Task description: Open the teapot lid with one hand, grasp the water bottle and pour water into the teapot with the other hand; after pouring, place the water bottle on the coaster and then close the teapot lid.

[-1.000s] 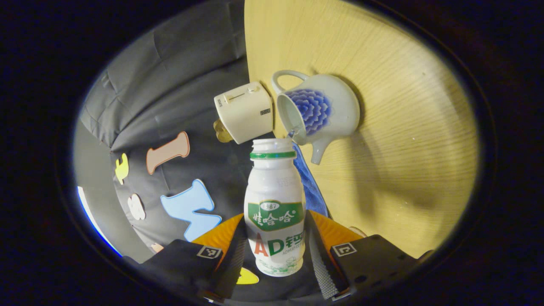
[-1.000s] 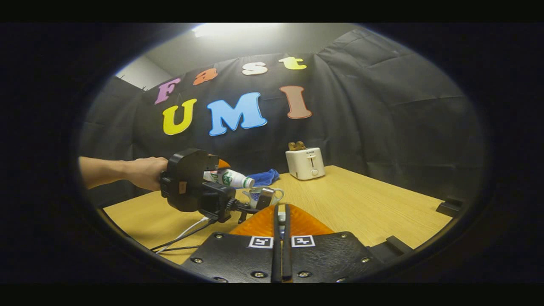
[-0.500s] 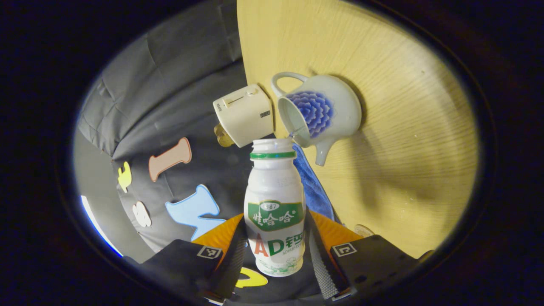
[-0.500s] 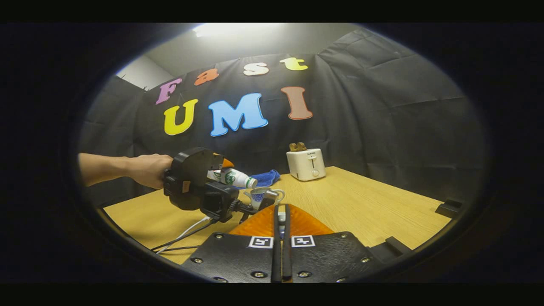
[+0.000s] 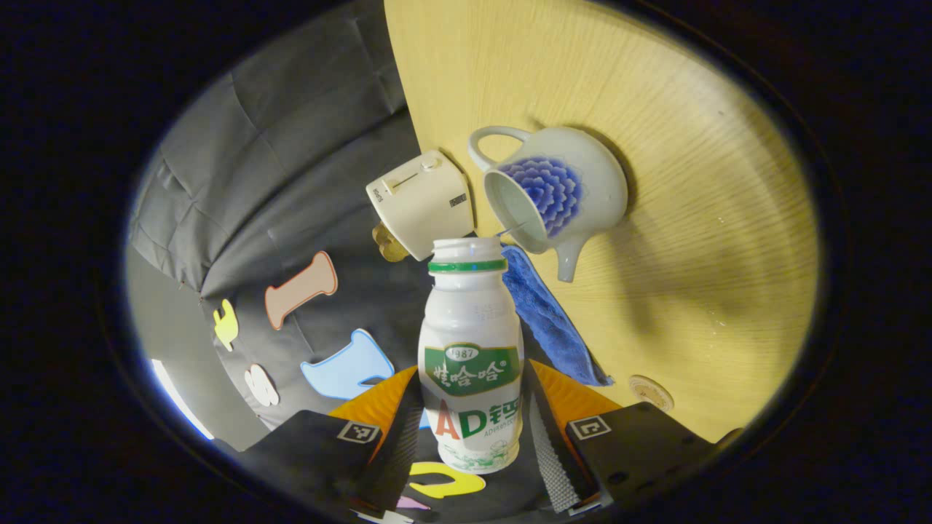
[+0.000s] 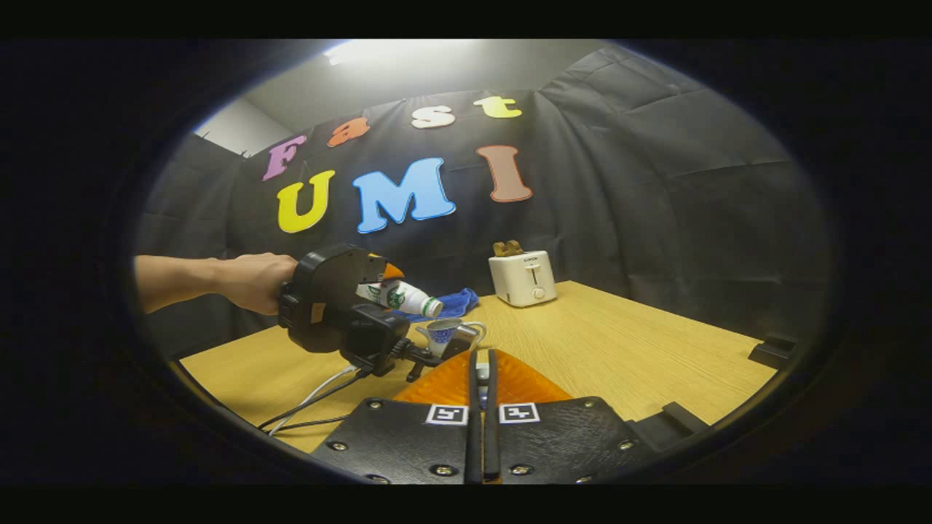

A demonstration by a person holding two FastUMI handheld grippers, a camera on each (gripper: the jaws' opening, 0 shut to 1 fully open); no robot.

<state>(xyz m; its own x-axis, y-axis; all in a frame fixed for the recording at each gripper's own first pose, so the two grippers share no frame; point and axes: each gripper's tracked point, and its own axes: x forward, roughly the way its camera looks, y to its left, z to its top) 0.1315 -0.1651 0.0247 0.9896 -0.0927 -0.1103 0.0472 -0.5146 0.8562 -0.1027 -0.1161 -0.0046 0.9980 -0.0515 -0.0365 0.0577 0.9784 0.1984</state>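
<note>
In the left gripper view, the left gripper (image 5: 472, 437) clamps the water bottle (image 5: 471, 356) low on its body, a ribbed finger (image 5: 546, 451) pressing on each side. The bottle is smooth white plastic with a rounded shoulder, a green-and-white label, a green neck ring and an uncapped mouth. Just past that mouth stands the teapot (image 5: 557, 191), the landmark here: glossy white ceramic, round-bellied, with a blue flower painted on its side, a loop handle, a short spout and an open top with no lid on it. A thin thread of water runs from the bottle mouth into the teapot's opening. The teapot rests on a pale wood-grain table (image 5: 713, 218). A crumpled blue cloth (image 5: 542, 316) lies just beside the teapot on its spout side, and a small round coaster (image 5: 652, 393) lies on the table beyond the cloth, well apart from the teapot. A cream boxy toaster (image 5: 422, 204) with a bread slice in its slot stands near the teapot's handle side.

In the right gripper view, the right gripper (image 6: 481, 375) shows its fingers closed almost together; something small sits at their tips, too hidden to name. Beyond them a hand (image 6: 251, 280) with a bare forearm held level grips the left gripper's body, the bottle tipped mouth-down over the teapot.
</note>
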